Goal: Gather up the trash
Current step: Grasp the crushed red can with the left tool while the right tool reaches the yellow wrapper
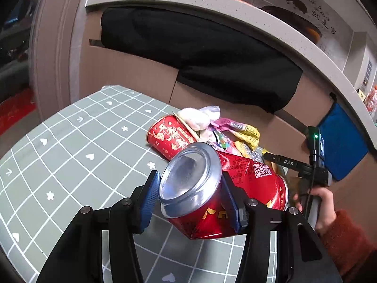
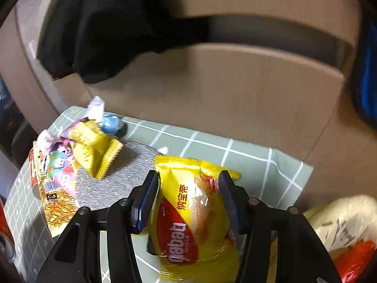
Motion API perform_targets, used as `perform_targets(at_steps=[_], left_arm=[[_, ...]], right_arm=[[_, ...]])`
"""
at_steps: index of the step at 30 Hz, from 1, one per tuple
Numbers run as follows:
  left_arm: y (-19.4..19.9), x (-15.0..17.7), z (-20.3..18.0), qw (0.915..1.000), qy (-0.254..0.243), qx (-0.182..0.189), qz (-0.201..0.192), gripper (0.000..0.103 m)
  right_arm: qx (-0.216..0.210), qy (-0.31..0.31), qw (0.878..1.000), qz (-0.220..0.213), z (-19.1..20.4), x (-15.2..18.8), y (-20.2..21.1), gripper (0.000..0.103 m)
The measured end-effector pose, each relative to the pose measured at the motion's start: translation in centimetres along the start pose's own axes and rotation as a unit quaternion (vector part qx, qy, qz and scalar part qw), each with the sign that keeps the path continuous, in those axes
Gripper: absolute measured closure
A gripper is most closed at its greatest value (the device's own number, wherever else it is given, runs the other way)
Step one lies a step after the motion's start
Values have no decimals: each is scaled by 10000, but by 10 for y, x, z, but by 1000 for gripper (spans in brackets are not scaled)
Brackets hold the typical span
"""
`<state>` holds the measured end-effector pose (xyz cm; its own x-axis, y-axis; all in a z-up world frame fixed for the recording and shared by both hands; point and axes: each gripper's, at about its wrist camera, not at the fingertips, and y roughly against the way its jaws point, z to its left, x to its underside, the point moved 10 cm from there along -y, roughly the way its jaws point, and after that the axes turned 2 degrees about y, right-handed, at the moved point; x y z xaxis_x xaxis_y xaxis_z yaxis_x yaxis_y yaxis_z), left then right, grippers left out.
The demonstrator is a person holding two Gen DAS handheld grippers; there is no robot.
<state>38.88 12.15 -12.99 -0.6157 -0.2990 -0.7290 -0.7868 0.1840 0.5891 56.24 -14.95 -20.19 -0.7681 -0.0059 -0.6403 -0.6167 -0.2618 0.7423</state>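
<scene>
A dented red drink can hangs above the green grid mat, its silver end toward the camera. My left gripper is shut on it, blue pads pressing both sides. A yellow wafer packet is clamped in my right gripper, over the mat's near right part. On the mat lie a second red can, a white tissue and a heap of wrappers on silver foil.
A cardboard box lined with a black bag stands behind the mat. A white and red plastic bag sits at the lower right. A hand in a red sleeve holds the other gripper's black body. A blue pad hangs at the right.
</scene>
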Motion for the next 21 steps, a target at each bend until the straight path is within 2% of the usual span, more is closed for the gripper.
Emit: perform_targets(at_steps=[3,9,12,17,21], left_arm=[[-6,6,0,10000,38,-5,91,51],[-9,8,-4,9999,28,-88,70,51],[-9,9,-3,9999,52,-117,71,51],[-4,12,2,9998,114,-187,30,51],[-1,18,6,9995,239,-156,122,51]], right_arm=[[43,-55,9999,124,-1,7,2,52],[352,395,9981,303,4,23,0,50],[326,395,9977,438,6,27,2,47],[-501,444,9955,672,38,61,30,47],[-1303,731,9858,760,73,91,62,49]])
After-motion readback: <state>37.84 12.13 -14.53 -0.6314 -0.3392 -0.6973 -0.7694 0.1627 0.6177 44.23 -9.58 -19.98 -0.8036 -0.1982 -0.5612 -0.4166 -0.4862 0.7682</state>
